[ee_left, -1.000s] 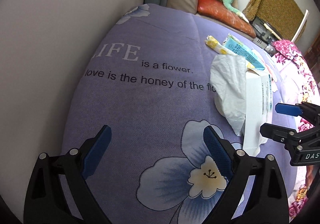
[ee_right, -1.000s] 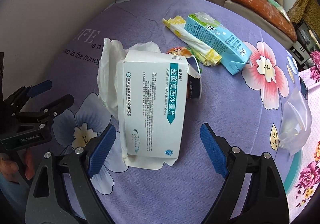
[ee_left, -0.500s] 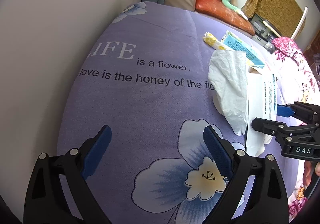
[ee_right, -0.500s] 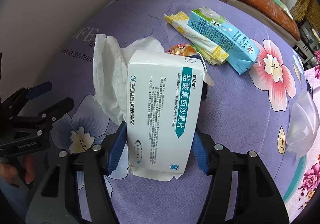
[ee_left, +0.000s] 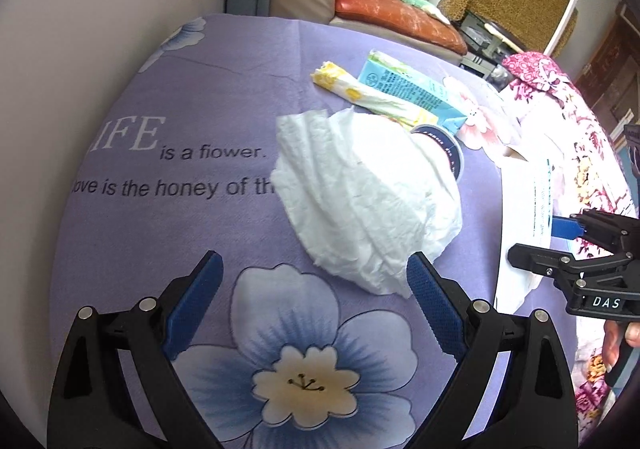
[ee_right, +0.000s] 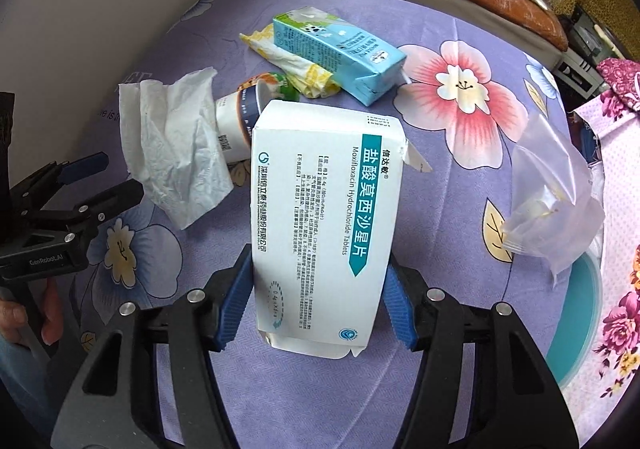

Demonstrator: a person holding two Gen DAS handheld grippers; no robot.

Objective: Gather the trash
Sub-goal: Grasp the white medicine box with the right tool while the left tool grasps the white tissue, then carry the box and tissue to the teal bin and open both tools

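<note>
My right gripper [ee_right: 318, 289] is shut on a white medicine box [ee_right: 324, 217] with teal print and holds it off the purple flowered tablecloth [ee_right: 440, 185]. The box's edge also shows in the left wrist view [ee_left: 528, 201]. My left gripper [ee_left: 314, 297] is open and empty, its right finger close to a crumpled white tissue [ee_left: 360, 201], also in the right wrist view [ee_right: 176, 157]. Behind the tissue lie a small white cup [ee_right: 236, 125] on its side, a yellow-patterned wrapper [ee_left: 372, 97] and a light blue carton [ee_right: 340, 49].
A clear plastic bag [ee_right: 552, 201] lies at the table's right edge over a teal rim [ee_right: 584, 325]. A wall [ee_left: 100, 29] borders the table on the left. A sofa with orange cushions [ee_left: 392, 13] stands behind. The right gripper shows at the right of the left wrist view [ee_left: 568, 245].
My right gripper closed on the medicine box and lifted it off the tissue and cup. My left gripper moved right toward the tissue and stayed open.
</note>
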